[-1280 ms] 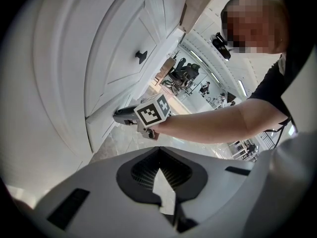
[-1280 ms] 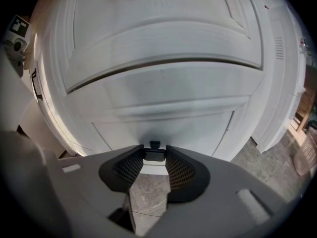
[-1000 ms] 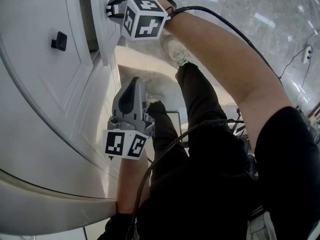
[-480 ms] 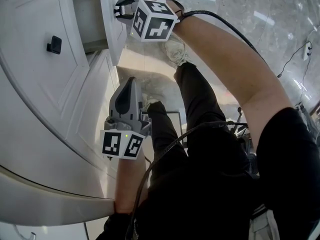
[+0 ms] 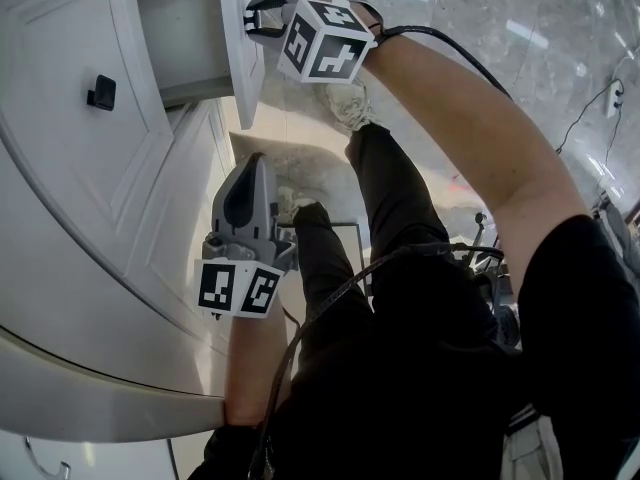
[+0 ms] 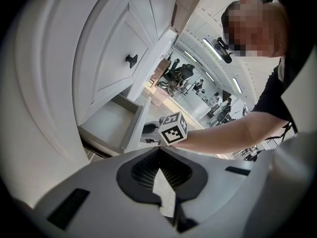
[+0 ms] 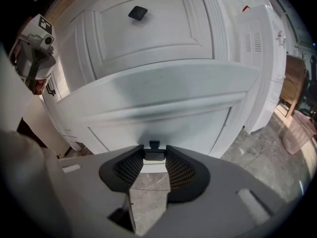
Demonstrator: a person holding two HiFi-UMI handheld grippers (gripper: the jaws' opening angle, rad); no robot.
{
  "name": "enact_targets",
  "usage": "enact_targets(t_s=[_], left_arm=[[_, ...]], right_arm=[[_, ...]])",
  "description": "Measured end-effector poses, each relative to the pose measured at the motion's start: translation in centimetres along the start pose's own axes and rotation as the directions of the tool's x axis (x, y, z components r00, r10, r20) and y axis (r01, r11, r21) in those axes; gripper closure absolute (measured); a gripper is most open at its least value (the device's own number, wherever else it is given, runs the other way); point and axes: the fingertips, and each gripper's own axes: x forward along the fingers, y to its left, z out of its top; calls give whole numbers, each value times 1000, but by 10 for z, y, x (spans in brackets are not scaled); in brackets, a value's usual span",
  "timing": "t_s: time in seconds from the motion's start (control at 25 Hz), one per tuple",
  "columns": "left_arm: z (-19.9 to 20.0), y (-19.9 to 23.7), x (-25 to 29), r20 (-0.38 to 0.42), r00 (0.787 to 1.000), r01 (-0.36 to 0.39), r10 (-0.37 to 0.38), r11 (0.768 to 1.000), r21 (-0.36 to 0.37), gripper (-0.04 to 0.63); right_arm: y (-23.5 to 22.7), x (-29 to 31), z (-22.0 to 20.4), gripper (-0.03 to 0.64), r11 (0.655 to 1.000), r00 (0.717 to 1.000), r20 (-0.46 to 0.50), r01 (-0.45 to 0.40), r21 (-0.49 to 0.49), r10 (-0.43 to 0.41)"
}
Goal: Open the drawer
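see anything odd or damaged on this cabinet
Nothing stands out. The drawer is partly open only because the right gripper is clamped on its knob. Its inside looks empty, and the cabinet door beside it is shut and unmarked.

Bright even light, heavy fisheye distortion.

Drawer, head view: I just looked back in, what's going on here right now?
A person is working the drawer with the right hand-held gripper, whose jaws are clamped on the drawer's black knob. The drawer stands partly open, and what shows of its inside looks empty. The left hand-held gripper hangs beside the white cabinet, jaws together, holding nothing.
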Motion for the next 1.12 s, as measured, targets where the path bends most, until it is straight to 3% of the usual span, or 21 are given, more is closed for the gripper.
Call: enact_targets(t_s=[1.12], left_arm=[[6,-12,0,12,1000,27,-27,999,40,595]], right_arm=[[1,-59,-59,480,999,999,-43,21,31,-19]])
